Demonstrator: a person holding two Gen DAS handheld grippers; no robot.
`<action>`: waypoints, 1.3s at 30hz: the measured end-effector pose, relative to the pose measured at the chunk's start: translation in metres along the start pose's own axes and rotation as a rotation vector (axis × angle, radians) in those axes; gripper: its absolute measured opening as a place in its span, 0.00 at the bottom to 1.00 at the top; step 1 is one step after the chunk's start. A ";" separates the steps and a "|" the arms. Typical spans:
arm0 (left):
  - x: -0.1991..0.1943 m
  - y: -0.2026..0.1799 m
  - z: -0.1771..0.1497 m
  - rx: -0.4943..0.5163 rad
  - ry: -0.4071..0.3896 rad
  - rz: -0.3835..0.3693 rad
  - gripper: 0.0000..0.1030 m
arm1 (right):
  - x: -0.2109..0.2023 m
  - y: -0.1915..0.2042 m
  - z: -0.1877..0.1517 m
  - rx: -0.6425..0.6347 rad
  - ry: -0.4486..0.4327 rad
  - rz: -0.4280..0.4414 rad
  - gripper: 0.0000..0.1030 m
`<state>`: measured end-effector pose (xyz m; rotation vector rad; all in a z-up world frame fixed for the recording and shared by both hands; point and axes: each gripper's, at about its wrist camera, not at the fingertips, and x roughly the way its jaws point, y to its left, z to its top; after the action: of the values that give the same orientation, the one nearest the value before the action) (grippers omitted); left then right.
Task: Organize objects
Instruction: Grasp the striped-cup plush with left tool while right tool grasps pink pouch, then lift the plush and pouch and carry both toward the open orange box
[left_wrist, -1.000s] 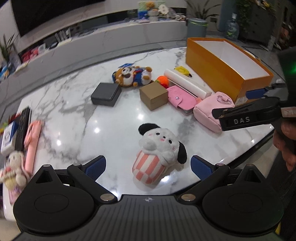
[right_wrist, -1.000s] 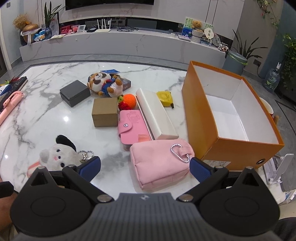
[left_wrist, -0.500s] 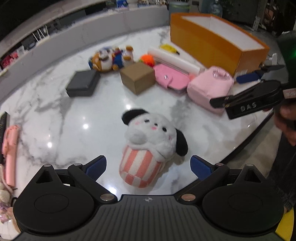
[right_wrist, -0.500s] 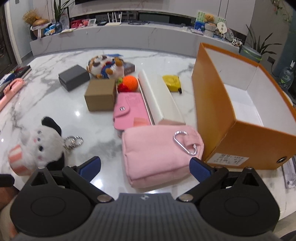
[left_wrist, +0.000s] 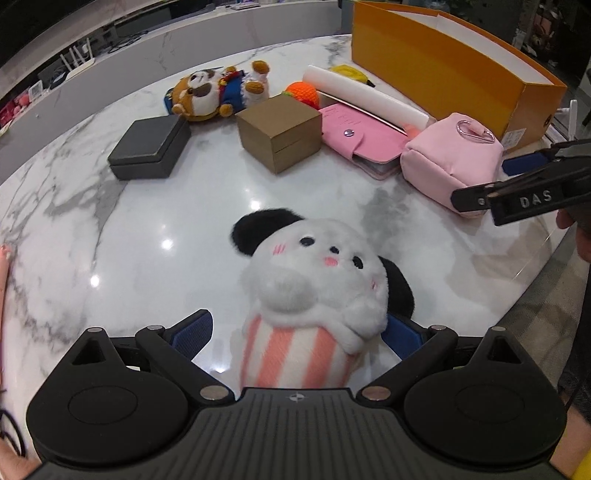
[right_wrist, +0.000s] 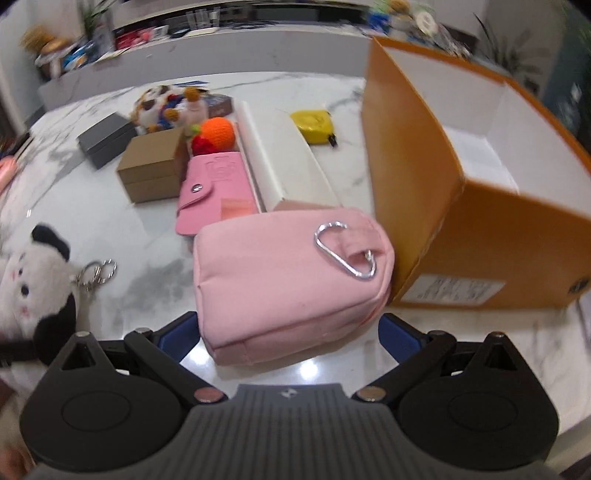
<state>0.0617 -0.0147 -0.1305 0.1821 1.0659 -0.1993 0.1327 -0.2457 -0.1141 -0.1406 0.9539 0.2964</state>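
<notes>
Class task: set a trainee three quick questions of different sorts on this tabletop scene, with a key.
1. True or false: the orange box has items in it.
2. What lies between the right tool fingers? A pink pouch; B brown box; C yellow tape measure.
3. Fill in: the left tool is open around the ___.

Key: 1 false, it shows only white walls and floor; 2 A; 3 dog plush.
</notes>
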 end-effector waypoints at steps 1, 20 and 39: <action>0.002 -0.002 0.000 0.007 -0.003 0.000 1.00 | 0.002 0.000 -0.001 0.026 0.000 0.002 0.99; 0.020 -0.005 0.004 -0.027 0.010 -0.044 0.85 | 0.016 -0.014 0.008 0.478 -0.064 0.088 0.96; 0.004 -0.003 -0.004 -0.061 0.013 -0.081 0.81 | -0.008 -0.019 -0.004 0.356 -0.085 0.150 0.70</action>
<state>0.0593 -0.0167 -0.1365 0.0855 1.0919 -0.2390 0.1315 -0.2661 -0.1104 0.2690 0.9196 0.2636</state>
